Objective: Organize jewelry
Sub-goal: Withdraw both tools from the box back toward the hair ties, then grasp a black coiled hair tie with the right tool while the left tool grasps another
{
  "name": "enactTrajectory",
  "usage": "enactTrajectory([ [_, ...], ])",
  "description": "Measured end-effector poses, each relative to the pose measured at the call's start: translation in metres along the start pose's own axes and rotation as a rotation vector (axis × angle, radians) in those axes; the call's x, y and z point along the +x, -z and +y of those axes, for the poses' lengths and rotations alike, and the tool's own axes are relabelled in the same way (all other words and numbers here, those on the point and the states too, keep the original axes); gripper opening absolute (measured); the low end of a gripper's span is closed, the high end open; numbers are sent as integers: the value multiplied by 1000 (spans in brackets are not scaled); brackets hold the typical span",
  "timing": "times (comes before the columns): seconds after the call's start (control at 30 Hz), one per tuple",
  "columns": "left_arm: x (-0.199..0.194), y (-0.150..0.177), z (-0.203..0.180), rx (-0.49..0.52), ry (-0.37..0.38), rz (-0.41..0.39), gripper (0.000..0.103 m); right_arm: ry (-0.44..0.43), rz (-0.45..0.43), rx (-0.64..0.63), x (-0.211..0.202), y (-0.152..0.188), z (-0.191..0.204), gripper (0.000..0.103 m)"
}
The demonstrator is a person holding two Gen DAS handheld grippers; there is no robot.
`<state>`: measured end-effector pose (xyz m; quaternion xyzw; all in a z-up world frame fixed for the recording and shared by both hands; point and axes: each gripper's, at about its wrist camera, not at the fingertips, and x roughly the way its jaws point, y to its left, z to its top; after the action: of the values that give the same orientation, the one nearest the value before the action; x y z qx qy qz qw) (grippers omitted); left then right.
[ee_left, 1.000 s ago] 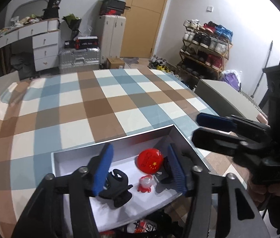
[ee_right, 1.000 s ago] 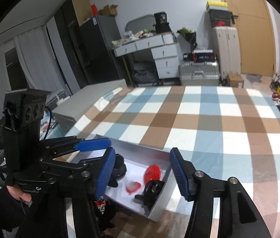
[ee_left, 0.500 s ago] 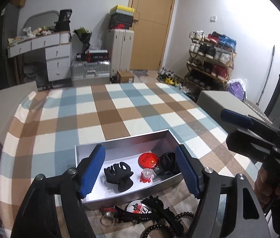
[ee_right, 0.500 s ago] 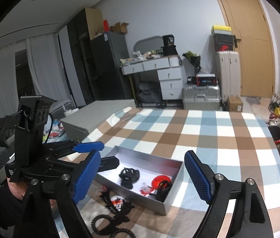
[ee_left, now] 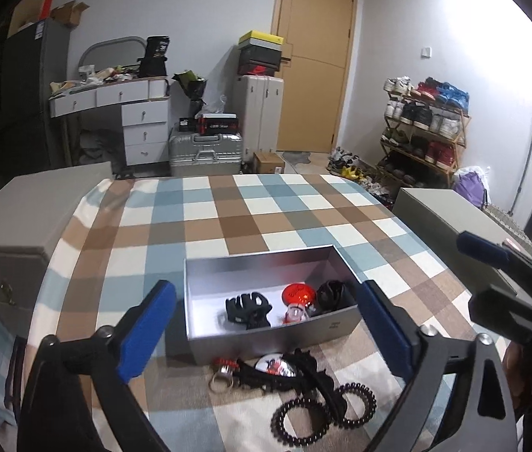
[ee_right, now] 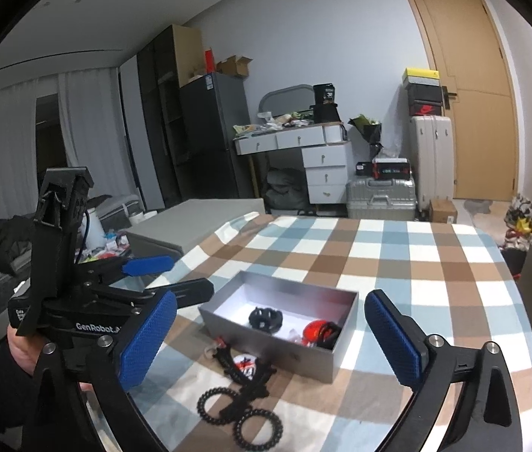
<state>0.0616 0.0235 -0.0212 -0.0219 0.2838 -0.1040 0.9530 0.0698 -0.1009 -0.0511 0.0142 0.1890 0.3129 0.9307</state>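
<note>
Left gripper [ee_left: 266,335] angled down over grey box [ee_left: 262,333], right gripper [ee_right: 269,342] likewise, fingers of both just spread wide, nothing between.

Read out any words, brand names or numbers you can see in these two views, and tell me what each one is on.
"GenRobot": white lettering on the black body of the left gripper.
"38": label on the yellow-lidded shoebox, only just legible.
Too small or blurred: sticker on the dark fridge, red-and-black box on the silver suitcase, gold marks on the red disc.

wrist views facing table, sharing gray box [ee_left: 266,333]
</note>
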Motion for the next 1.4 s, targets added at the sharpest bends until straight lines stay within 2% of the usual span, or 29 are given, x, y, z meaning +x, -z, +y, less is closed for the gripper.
enactTrajectory([
  [0.13, -10, 15, 5, -44, -41, -17, 102, 16, 20, -21, -4, 14, 7, 103],
  [0.33, -11, 39, 21, -124, -155, 3, 102, 30, 70, -25, -4, 35, 11, 103],
  [0.57, -8, 59, 26, -153, -161, 61, 102, 24, 171, -21, 8, 60, 12, 103],
  [0.87, -11, 78, 32, -194, -176, 96, 102, 28, 322, -23, 37, 89, 12, 102],
  [1.07, -16, 83, 32, -186, -199, 91, 102, 21, 398, 5, 52, 100, 12, 97],
  [1.2, -15, 85, 33, -190, -204, 109, 102, 23, 453, 10, 62, 101, 11, 85],
  [1.4, -16, 88, 36, -187, -217, 118, 102, 38, 483, -41, 67, 103, 18, 77],
])
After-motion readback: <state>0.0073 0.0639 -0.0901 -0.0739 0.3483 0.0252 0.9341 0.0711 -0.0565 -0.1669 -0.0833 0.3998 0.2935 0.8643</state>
